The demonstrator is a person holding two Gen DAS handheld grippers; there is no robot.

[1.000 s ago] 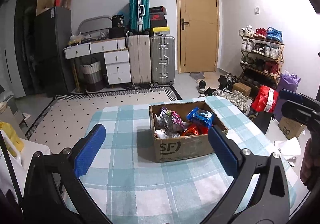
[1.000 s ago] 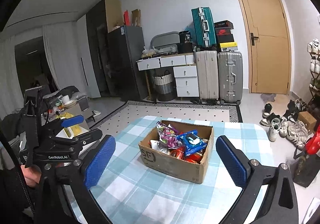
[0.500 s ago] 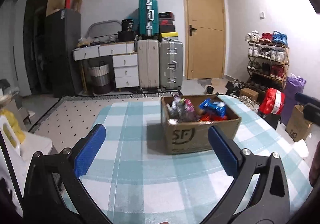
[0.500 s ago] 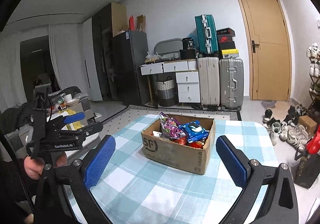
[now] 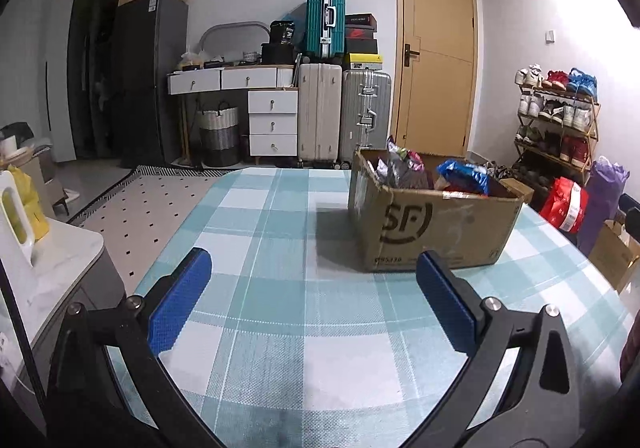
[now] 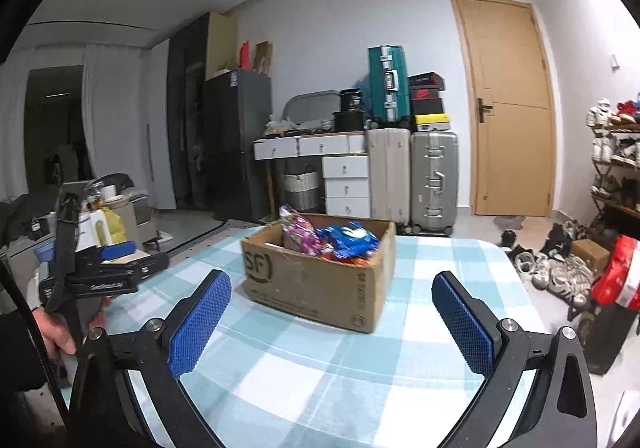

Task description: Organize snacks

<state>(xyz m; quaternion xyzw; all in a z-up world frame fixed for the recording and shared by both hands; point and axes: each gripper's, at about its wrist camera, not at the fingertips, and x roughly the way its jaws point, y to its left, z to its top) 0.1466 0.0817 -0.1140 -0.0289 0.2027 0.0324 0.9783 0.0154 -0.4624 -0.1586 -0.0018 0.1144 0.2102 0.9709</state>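
Two grippers hang above a desk point(image 5: 280, 312) covered in a teal-and-white checked cloth, and neither has anything in it. The left gripper point(image 5: 314, 300) has its blue-padded fingers point(image 5: 180, 300) spread wide over bare cloth, well short of the cardboard box. The right gripper point(image 6: 332, 322) is likewise released, its fingers point(image 6: 464, 324) apart, with the box framed in the gap between them but farther along the desk, not touched.

The cardboard box point(image 5: 436, 232) stands on the desk toward its far side, open at the top, a large "SF" logo printed on the side that faces the left wrist camera. Inside it lie the snacks point(image 6: 332, 240), heaped loosely and rising a little above the rim: a purple-and-pink bag point(image 6: 298, 230) at the left of the pile, a blue packet point(image 6: 352, 238) beside it, and some red and orange wrappers lower down, too crowded to tell apart.

From the right wrist view the left gripper point(image 6: 120, 272) appears at the left edge, beside the desk, with the person's hand point(image 6: 60, 328) wrapped around its handle.

Behind the desk, against the far wall, stand a beige suitcase point(image 5: 320, 116) and a silver suitcase point(image 5: 366, 112), with a teal suitcase point(image 5: 326, 24) stacked on top. A white set of drawers point(image 5: 272, 120) sits to their left, next to a dark refrigerator point(image 5: 148, 76). A wooden door point(image 5: 436, 56) is shut at the right, and a shoe rack point(image 5: 556, 116) lines the right-hand wall.
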